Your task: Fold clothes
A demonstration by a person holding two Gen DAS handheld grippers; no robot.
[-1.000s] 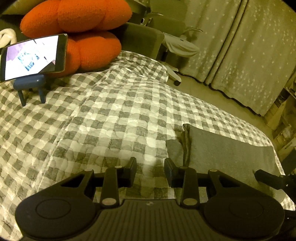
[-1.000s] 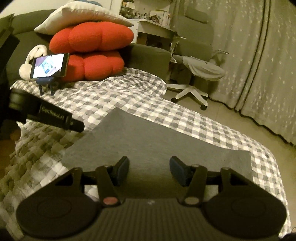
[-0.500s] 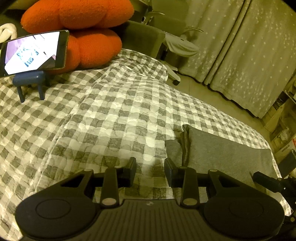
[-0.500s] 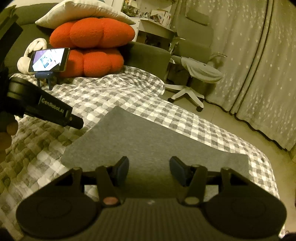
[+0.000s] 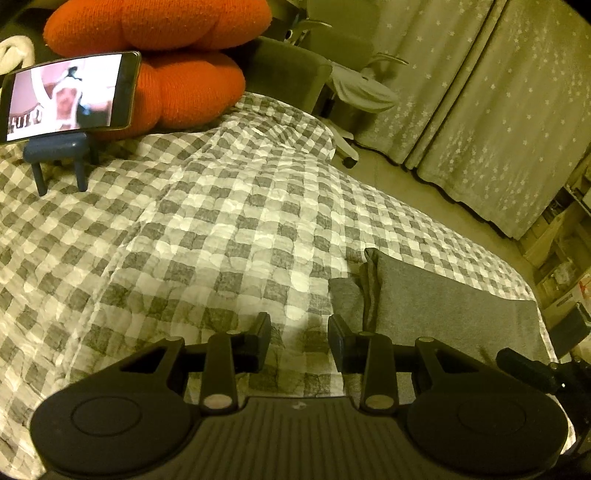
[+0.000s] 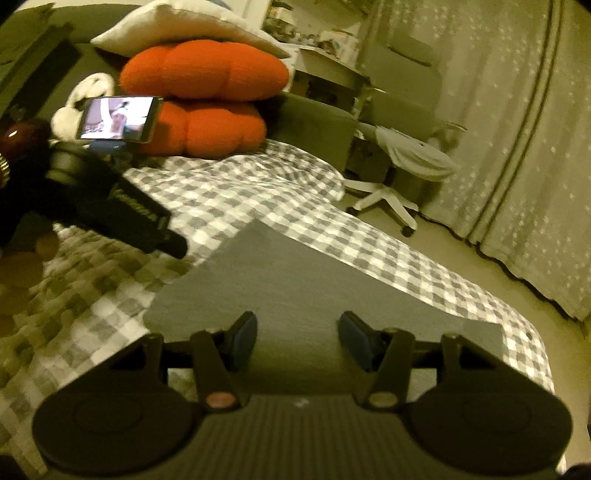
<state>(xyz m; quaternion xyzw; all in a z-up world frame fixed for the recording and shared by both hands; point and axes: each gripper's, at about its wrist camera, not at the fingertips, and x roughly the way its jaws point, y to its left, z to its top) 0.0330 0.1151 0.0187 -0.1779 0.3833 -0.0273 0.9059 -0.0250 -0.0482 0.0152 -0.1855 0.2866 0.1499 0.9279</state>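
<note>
A folded grey garment (image 6: 295,280) lies flat on the checked bed cover (image 6: 229,192). In the left wrist view the same grey garment (image 5: 443,306) shows its layered folded edge at the lower right. My left gripper (image 5: 298,334) hovers open over the checked cover, just left of that edge, with nothing between its fingers. My right gripper (image 6: 297,334) hovers open above the garment's near part, empty. The left gripper's black body (image 6: 110,206) reaches in from the left of the right wrist view.
Two orange cushions (image 5: 159,48) and a white pillow (image 6: 184,26) are piled at the head of the bed. A phone (image 5: 70,96) plays video on a blue stand (image 5: 59,151). An office chair (image 6: 402,155) and starred curtains (image 5: 498,110) stand beyond the bed.
The right wrist view has rolled a little, tilting the scene. The picture on the phone has changed. The garment and the left gripper have stayed put.
</note>
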